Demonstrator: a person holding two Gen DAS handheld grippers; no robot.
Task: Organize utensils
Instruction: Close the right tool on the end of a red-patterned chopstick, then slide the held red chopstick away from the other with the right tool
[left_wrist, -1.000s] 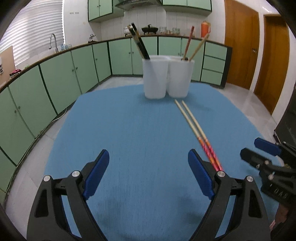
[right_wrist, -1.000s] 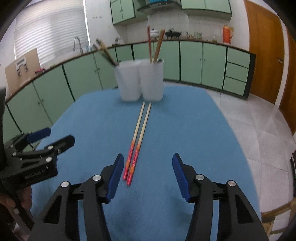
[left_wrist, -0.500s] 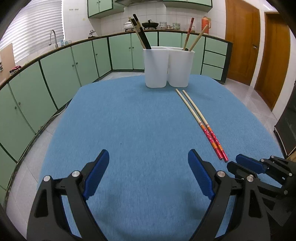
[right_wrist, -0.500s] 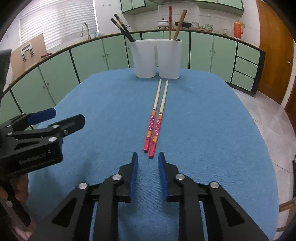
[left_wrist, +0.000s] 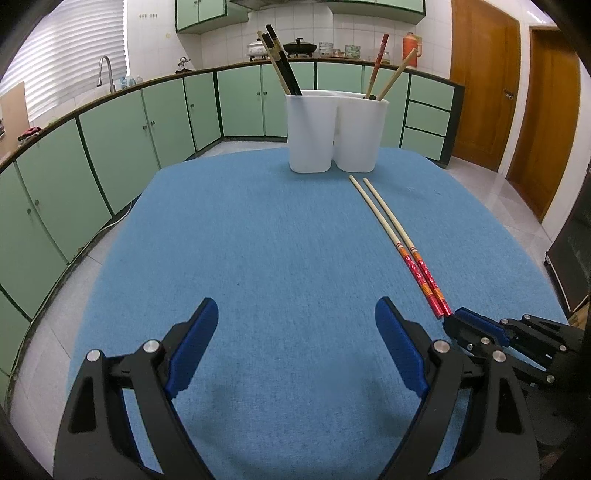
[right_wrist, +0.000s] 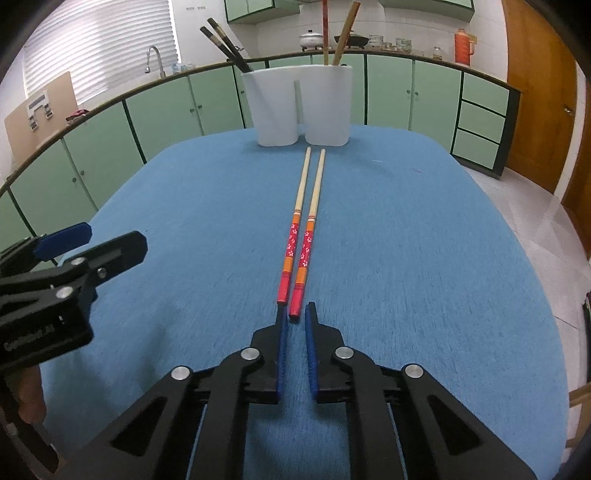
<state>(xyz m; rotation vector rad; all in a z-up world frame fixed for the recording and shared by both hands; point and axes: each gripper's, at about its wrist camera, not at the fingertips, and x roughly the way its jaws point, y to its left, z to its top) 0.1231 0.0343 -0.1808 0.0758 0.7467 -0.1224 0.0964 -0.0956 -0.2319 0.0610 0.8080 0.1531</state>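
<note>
Now right gripper (right_wrist: 294, 317) has narrowed to a slim, unclosed gap, empty, at red ends of chopsticks (right_wrist: 300, 236), w/ left gripper (left_wrist: 295, 325) spread wide beside them — pickup looks imminent.

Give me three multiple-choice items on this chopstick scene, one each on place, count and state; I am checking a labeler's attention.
1. Where do the red-handled chopsticks lie?
A. In the white holder
B. On the blue tablecloth
C. On the floor

2. How many compartments does the white holder have?
A. One
B. Two
C. Four

3. How is the left gripper?
A. Wide open, empty
B. Shut on a chopstick
C. Holding the holder

Answers: 1 B, the pair lies flat on the blue tablecloth, before the holder. 2 B, two joined cups show. 3 A, its fingers stand far apart with only cloth between.
</note>
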